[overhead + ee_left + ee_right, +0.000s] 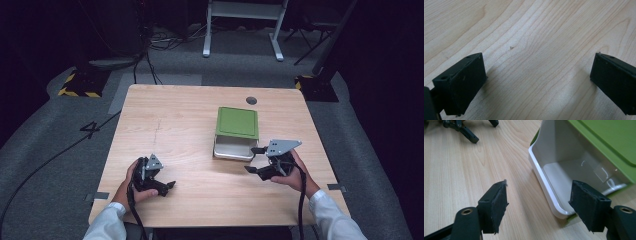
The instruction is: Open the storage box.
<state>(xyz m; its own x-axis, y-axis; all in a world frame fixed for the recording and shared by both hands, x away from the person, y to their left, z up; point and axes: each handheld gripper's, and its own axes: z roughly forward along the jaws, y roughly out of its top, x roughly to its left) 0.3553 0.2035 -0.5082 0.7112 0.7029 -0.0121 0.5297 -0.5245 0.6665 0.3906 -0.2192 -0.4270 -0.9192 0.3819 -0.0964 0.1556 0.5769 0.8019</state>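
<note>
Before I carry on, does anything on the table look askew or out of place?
Yes: the green lid sits shifted back on the white box, leaving its near end uncovered. The right gripper is at that uncovered end, jaws apart and empty.

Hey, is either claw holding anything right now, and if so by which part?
Nothing is held. The right claw stands open astride the near rim of the white box without pressing it; the left claw is open over bare table.

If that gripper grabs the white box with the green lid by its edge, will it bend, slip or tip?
The white box looks like stiff, glossy plastic, so it probably won't bend but may slip. It appears empty, likely light. The green lid sits pushed back, so it might slide off if tilted.
</note>
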